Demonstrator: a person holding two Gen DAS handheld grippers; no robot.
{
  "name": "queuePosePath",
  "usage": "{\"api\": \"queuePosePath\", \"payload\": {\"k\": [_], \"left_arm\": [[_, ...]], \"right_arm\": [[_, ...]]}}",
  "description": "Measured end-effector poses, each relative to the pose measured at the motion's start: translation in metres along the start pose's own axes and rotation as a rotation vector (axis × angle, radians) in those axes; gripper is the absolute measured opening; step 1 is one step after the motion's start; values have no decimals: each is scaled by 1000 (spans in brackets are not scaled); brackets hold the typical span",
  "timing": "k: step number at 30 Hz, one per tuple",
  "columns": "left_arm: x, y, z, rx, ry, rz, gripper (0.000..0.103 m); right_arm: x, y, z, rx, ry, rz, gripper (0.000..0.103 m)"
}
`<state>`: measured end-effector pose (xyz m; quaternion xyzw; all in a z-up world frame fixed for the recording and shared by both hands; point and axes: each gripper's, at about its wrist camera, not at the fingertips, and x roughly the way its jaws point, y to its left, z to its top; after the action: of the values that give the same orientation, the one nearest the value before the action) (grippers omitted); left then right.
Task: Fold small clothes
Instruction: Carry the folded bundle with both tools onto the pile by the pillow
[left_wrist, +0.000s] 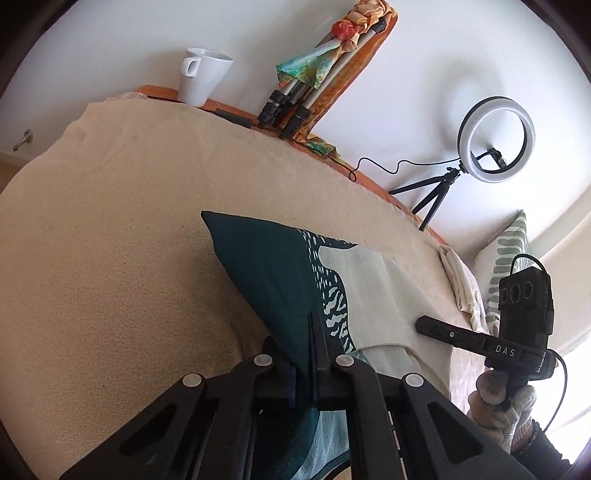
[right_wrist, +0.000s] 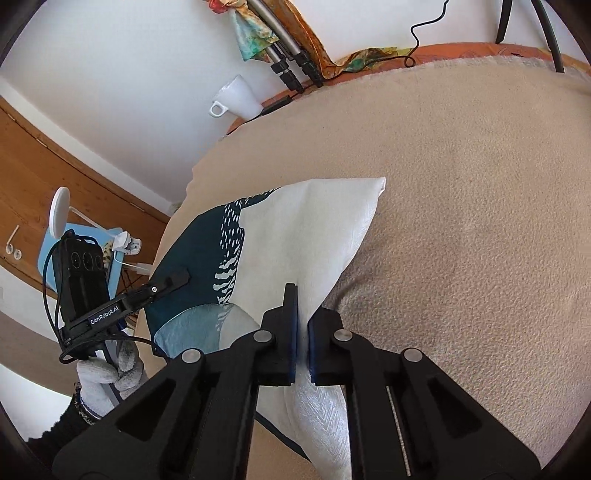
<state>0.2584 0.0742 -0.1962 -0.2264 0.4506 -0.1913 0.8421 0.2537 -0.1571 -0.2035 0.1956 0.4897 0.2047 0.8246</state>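
Surface: beige blanket (left_wrist: 110, 258), lower-left of frame.
Cloth (left_wrist: 280, 266): stretching away toward upper frame.
Left claw (left_wrist: 312, 369): pinching teal edge.
Right claw (right_wrist: 303, 354): pinching white edge.

White wall (left_wrist: 369, 74), beige blanketed bed (left_wrist: 110, 258), lit ring light (left_wrist: 496, 139), wooden door (right_wrist: 55, 177), blue chair (right_wrist: 79, 240)

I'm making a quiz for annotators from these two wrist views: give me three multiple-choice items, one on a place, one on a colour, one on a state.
1. Where does the white mug stand?
A. on the orange ledge by the wall
B. on the cloth
C. on the floor

2. Which end of the cloth does the left gripper pinch?
A. red
B. dark teal
C. yellow

3. The right gripper is:
A. wide open
B. out of view
C. shut on the cloth

Key: A, it sits beyond the beige blanket; B, teal fabric between the fingers; C, white fabric clamped.
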Motion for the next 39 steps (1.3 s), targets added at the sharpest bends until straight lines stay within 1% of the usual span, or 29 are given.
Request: {"api": "queuePosePath", "payload": {"k": [2, 8, 12, 17, 20, 22, 27, 29, 39], "left_arm": [[-3, -8, 0, 12, -5, -9, 1], [-5, -40, 1, 67, -7, -29, 1], [2, -63, 3, 94, -2, -52, 1], [17, -92, 8, 130, 11, -95, 1], [29, -115, 13, 164, 12, -130, 1], [41, -134, 15, 181, 30, -150, 1], [71, -189, 19, 229, 51, -200, 1], [84, -213, 20, 257, 54, -216, 1], [166, -325, 24, 371, 61, -277, 1]], "right_arm": [[-7, 6, 0, -29, -1, -28, 6], [-25, 15, 3, -80, -15, -74, 5], [-43, 10, 3, -87, -35, -99, 5], [-79, -2, 5, -93, -72, -140, 5], [-104, -15, 9, -89, -98, -168, 5], [-121, -23, 11, -92, -122, -186, 5], [-169, -55, 16, -61, -187, -217, 5], [-189, -68, 18, -59, -211, -243, 5], [-277, -151, 37, -13, -323, -362, 5]]}}
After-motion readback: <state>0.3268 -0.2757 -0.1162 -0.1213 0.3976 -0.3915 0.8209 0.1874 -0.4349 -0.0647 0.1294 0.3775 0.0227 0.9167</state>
